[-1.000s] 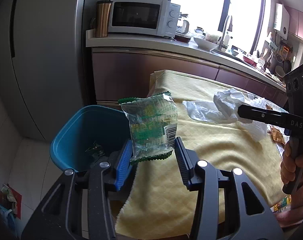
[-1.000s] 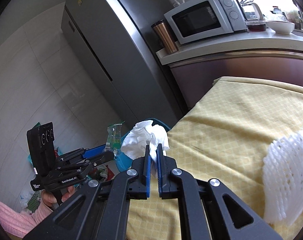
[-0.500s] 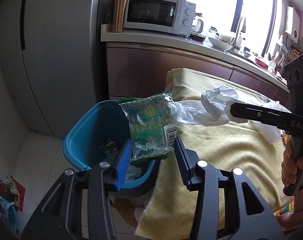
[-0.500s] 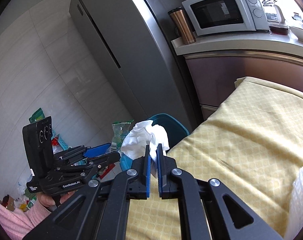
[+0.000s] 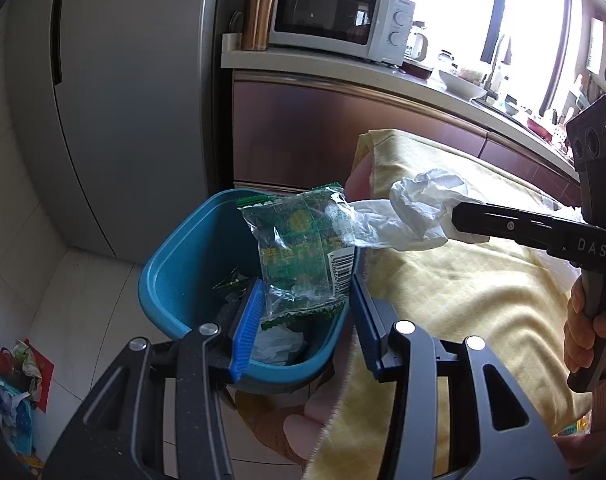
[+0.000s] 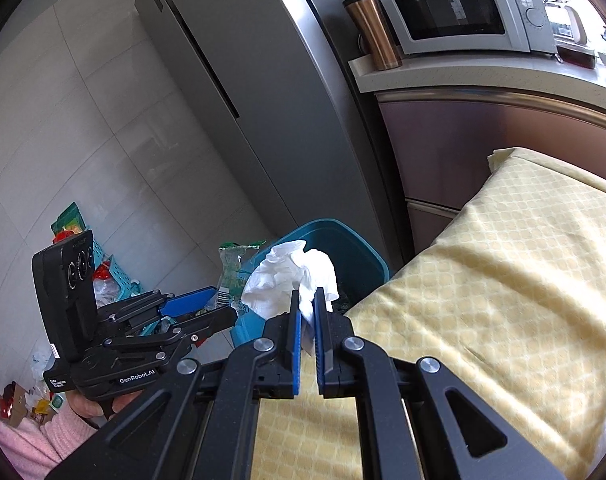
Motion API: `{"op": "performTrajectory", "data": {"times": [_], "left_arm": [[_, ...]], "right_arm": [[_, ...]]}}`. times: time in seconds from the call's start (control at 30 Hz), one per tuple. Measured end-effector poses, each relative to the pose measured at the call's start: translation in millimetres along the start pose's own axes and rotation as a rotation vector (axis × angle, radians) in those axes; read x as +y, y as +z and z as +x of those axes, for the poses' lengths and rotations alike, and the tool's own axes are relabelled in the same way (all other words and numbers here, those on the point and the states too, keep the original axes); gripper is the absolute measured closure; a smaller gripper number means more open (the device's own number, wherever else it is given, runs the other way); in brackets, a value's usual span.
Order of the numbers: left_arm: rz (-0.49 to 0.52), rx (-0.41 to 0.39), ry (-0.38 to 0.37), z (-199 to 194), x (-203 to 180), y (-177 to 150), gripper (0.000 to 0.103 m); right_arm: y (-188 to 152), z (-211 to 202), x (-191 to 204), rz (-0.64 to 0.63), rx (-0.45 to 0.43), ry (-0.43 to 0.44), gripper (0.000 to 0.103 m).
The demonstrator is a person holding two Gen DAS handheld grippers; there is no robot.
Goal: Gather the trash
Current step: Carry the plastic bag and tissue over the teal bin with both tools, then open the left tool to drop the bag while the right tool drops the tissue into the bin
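My left gripper (image 5: 305,292) is shut on a clear green snack wrapper (image 5: 303,256) and holds it upright over the open blue bin (image 5: 171,280), which has several scraps inside. In the same view my right gripper (image 5: 457,220) comes in from the right, shut on a crumpled white tissue (image 5: 419,212) that touches the wrapper's top corner above the bin's right rim. The right wrist view shows the tissue (image 6: 287,276) pinched in my right gripper (image 6: 307,300), with the bin (image 6: 355,256) just behind it and the left gripper (image 6: 222,303) with its wrapper (image 6: 233,268) to the left.
A yellow tablecloth (image 5: 463,300) covers the table right beside the bin. A grey fridge (image 5: 123,100) stands behind the bin, next to a counter with a microwave (image 5: 335,20) and a copper tumbler (image 5: 259,12). Loose packets (image 5: 15,380) lie on the floor at left.
Both grippers have moved left off the table toward the bin. The wrapper now hangs over the bin's opening, and the tissue has closed in until it touches the wrapper.
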State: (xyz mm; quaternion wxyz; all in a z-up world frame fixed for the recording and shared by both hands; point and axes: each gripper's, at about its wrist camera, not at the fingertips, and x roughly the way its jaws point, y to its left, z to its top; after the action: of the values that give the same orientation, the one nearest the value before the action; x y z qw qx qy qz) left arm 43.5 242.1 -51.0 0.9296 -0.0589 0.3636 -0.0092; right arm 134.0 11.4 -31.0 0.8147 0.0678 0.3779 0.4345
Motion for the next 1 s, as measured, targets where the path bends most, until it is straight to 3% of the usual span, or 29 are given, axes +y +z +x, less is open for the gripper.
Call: {"op": "performTrajectory", "data": {"times": [1.0], "left_arm": [[-0.038,0.107,0.05,64,23,3,0.059]], "right_arm": [[14,86,9,-0.02,0.173,-0.052,0.093]]}}
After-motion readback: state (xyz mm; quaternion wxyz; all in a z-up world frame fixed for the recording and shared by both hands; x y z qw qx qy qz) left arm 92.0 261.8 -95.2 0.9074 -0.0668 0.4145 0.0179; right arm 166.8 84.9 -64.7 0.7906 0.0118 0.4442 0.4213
